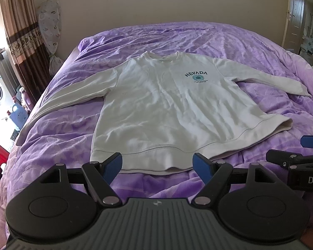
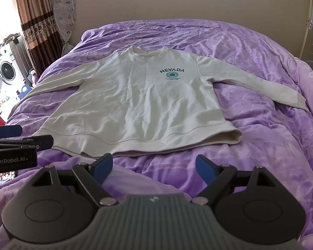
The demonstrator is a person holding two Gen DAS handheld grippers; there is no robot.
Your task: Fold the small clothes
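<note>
From my left wrist view, the right tongs are cut off by the frame's right edge. From the right wrist view, the left tongs are cut off at the left. The small print under the sweatshirt logo is unreadable.

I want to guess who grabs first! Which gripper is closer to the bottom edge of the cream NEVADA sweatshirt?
Left. The left gripper hangs open right at the hem of the cream NEVADA sweatshirt. The right gripper is open too, slightly short of the hem, over the purple quilt.
</note>
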